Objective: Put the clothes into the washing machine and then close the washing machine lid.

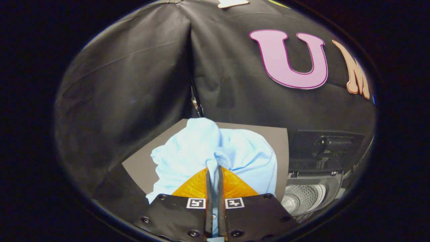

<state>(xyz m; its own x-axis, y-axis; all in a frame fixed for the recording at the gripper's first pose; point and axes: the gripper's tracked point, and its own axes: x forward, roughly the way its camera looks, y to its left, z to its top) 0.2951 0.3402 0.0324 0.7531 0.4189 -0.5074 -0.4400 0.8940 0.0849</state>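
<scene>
Tool (pixel 213 169) fingers pinch light-blue garment (pixel 215 151) beside open washing machine (pixel 307 198).

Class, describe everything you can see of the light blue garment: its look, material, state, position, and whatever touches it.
The light blue garment looks like soft, thin fabric, crumpled into a loose, bunched mound with rounded folds. A pinch of it is clamped between the gripper, whose orange fingers are closed on it. The cloth is over the grey surface, with the open washing machine beside it and the black booth wall behind.
</scene>
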